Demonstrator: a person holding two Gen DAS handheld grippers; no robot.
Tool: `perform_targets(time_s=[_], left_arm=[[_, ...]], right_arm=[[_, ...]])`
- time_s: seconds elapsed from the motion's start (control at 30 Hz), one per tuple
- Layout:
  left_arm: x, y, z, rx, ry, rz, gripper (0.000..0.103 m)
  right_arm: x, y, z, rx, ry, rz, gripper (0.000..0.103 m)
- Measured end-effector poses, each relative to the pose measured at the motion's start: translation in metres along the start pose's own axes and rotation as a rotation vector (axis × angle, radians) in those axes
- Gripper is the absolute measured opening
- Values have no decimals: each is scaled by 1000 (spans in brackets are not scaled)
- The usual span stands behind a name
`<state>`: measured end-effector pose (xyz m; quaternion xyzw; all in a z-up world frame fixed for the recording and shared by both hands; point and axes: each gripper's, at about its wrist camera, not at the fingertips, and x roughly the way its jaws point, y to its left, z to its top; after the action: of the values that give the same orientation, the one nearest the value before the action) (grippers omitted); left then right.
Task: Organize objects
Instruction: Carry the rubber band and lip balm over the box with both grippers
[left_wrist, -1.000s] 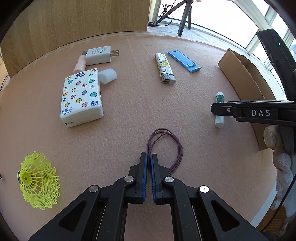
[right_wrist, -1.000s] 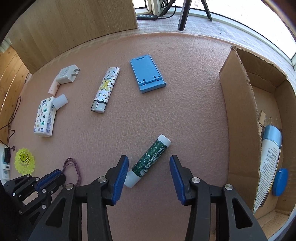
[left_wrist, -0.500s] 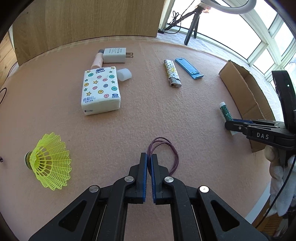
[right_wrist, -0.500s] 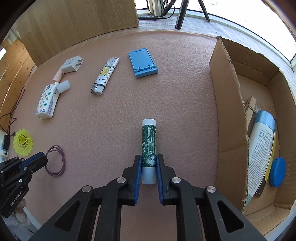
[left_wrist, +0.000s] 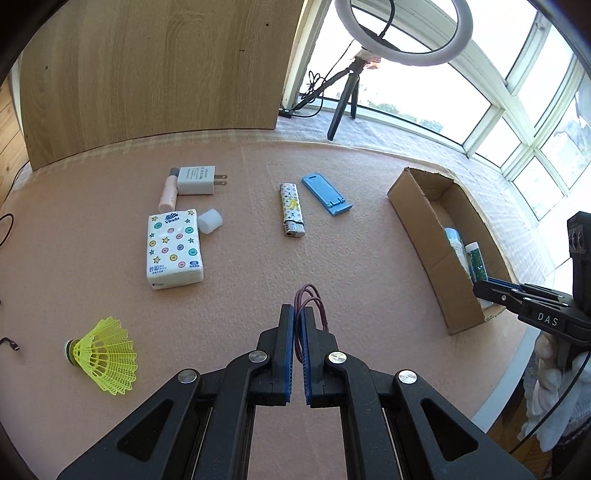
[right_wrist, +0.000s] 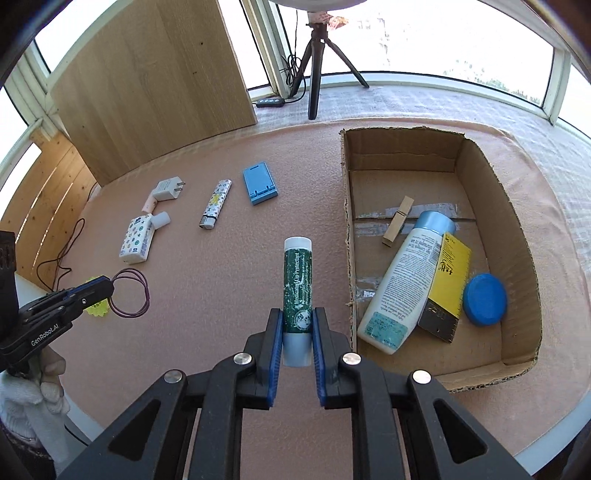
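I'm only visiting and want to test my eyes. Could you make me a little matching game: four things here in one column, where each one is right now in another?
Things:
1. lip balm tube
2. hair tie
3. clothespin
4. shuttlecock

Places:
A. lying in the cardboard box
B. held in the left claw
C. lying loose on the pink mat
D. held in the right claw

Pairs: 1-D, 2-B, 3-A, 4-C

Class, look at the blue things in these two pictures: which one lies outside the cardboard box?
The flat blue phone stand, lying on the pink mat beside the patterned lighter. The other, a round blue lid, lies inside the cardboard box next to the yellow packet.
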<state>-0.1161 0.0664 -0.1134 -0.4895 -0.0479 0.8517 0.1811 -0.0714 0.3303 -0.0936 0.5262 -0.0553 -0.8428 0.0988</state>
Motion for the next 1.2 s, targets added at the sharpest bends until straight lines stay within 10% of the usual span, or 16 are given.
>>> perform_targets(time_s=[1.2], left_arm=[[85,-221,109,282,-59,-167,4]], right_arm=[[-35,-114,2,55,-49,-81,14]])
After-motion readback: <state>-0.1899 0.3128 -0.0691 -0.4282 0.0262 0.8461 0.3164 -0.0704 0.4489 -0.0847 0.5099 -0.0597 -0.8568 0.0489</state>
